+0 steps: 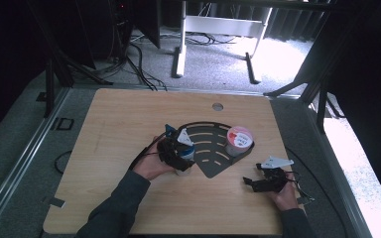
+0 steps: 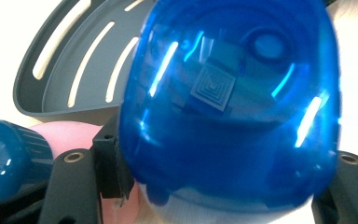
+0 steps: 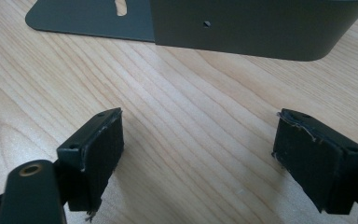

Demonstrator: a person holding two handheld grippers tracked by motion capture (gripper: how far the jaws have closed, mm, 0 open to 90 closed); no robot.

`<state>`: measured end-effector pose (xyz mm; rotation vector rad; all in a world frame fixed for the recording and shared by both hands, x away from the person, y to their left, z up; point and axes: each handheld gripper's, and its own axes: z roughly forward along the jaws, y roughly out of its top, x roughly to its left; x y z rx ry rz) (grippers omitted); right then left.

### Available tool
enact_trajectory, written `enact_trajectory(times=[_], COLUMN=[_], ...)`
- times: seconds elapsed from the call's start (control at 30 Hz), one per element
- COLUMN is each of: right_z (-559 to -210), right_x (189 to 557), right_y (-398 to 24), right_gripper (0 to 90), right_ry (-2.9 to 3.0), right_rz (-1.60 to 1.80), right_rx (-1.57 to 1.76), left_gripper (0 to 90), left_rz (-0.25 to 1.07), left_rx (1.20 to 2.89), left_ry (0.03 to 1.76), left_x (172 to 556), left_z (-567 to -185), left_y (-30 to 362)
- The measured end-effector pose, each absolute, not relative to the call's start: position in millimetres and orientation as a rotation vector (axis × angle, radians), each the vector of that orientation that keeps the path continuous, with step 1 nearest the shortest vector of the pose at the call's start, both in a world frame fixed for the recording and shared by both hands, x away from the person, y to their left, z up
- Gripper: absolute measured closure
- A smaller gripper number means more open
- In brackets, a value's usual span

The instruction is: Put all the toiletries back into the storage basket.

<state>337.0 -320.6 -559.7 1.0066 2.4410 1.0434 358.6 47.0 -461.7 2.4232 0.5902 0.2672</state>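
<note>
Wooden table [image 1: 129,124], light grain, round hole [image 1: 218,106] near far edge. Lying directly on top: dark fan-shaped slotted tray [image 1: 209,151], right of centre. Standing in tray's right corner: pink-lidded cup [image 1: 239,140].

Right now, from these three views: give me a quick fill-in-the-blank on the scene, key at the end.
1. The left gripper is closed on a cup with a ____ lid.
2. The right gripper has its jaws ____, with nothing between them.
3. The pink-topped cup stands at the right end of the dark slotted ____.
4. Everything rests on a ____ table.

Missing words: blue; open; tray; wooden
</note>
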Motion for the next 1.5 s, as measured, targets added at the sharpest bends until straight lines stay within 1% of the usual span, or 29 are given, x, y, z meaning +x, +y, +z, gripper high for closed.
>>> enact_trajectory(times=[0.33, 0.6, 1.1, 1.5], right_z=[-559.7, -559.7, -559.7, -559.7], right_x=[337.0, 337.0, 337.0, 336.8], right_y=[-320.6, -320.6, -320.6, -320.6], right_gripper=[15.8, 15.7, 15.7, 15.7], right_ry=[2.441, 2.441, 2.442, 2.444], right_rz=[1.044, 1.043, 1.042, 1.043], right_rx=[1.007, 1.007, 1.006, 1.003], left_gripper=[35.2, 36.3, 45.3, 47.5], left_rz=[0.271, 0.249, 0.231, 0.214], left_rx=[2.469, 2.515, 2.568, 2.600], left_ry=[0.579, 0.574, 0.563, 0.556], left_x=[360.8, 364.0, 365.5, 366.3], left_z=[-461.6, -466.0, -469.9, -471.2], left_y=[42.5, 41.3, 39.9, 39.5])
